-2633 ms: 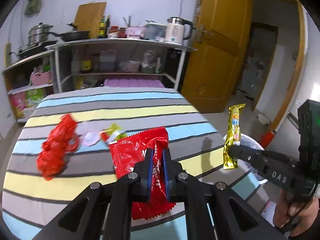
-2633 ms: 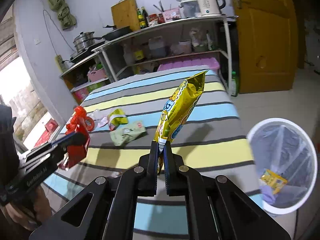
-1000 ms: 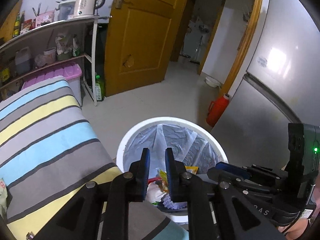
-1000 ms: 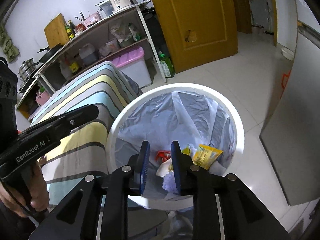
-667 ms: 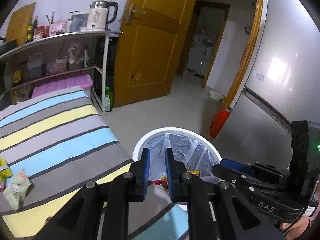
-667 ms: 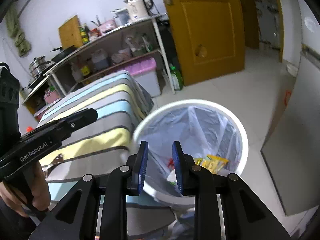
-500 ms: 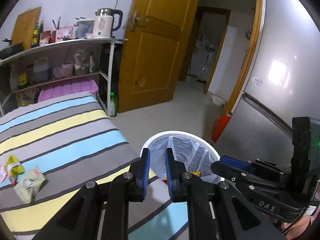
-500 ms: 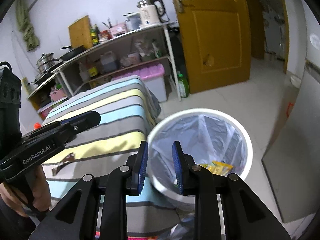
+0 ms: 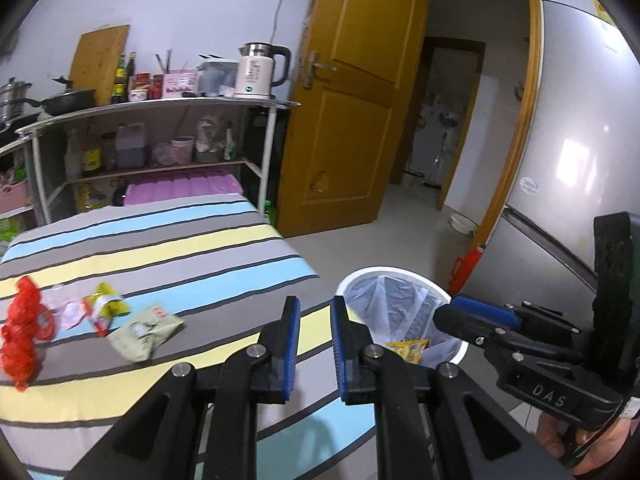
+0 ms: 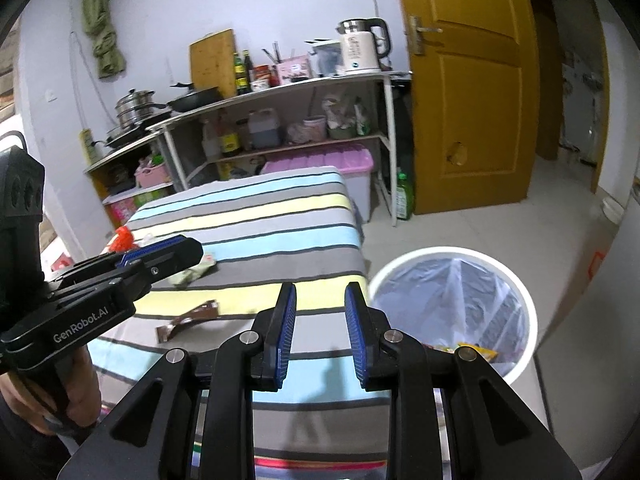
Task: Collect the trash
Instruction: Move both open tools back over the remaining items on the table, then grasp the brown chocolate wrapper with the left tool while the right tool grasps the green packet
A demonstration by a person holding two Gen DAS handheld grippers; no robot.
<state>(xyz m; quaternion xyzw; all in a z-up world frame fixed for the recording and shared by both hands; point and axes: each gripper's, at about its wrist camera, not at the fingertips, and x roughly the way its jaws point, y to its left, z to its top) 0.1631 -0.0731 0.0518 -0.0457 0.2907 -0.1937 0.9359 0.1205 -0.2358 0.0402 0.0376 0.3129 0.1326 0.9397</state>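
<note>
With both hand-held grippers (image 9: 315, 322) (image 10: 320, 312) narrowly parted and empty, you widen one before approaching the green wrapper (image 9: 146, 332) on the tabletop (image 9: 168, 248).

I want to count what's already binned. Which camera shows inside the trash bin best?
The right wrist view: the trash bin shows nearly whole, liner visible. In the left wrist view, the left gripper and right gripper cover much of it.

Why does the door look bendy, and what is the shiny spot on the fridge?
In both wrist views the fisheye lens curves straight edges, so the door bows. In the left wrist view the fridge shows a soft glare patch from reflected light. The corners of both views are black.
</note>
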